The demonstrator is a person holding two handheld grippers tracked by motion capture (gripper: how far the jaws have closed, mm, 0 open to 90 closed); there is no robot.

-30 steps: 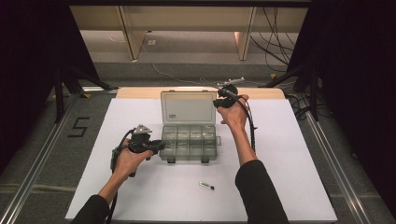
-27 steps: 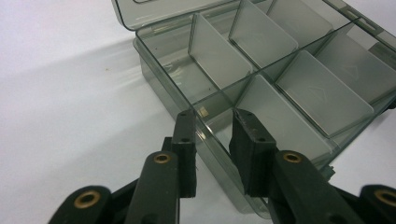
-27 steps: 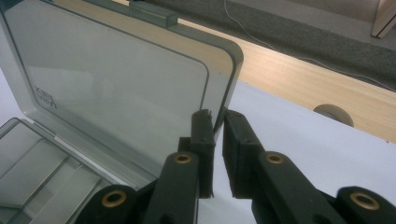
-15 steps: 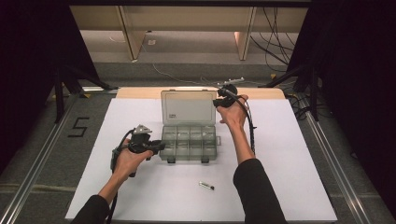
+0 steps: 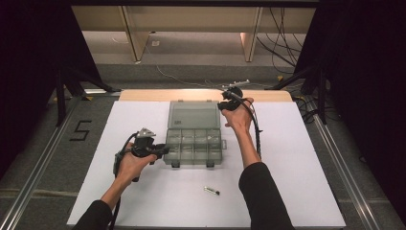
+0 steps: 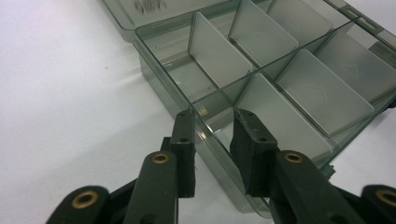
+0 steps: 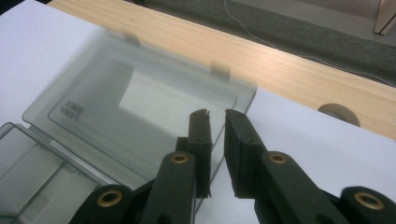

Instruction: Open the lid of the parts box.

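Note:
A smoky clear compartment box [image 5: 194, 152] lies open on the white table, its lid [image 5: 194, 115] folded flat behind it. My left gripper [image 5: 165, 149] is at the box's left end. In the left gripper view it [image 6: 212, 116] straddles the box's side wall [image 6: 159, 70], one jaw outside and one inside, both touching it. My right gripper [image 5: 222, 106] is at the lid's far right corner. In the right gripper view it [image 7: 217, 113] stands nearly closed over the lid's [image 7: 130, 102] right edge, which runs between the jaws. The compartments look empty.
A small dark and silver stick [image 5: 211, 190] lies on the white mat in front of the box. A wooden strip [image 7: 289, 79] borders the mat's far edge, with a round hole [image 7: 338, 113] in it. Cables trail on the floor beyond.

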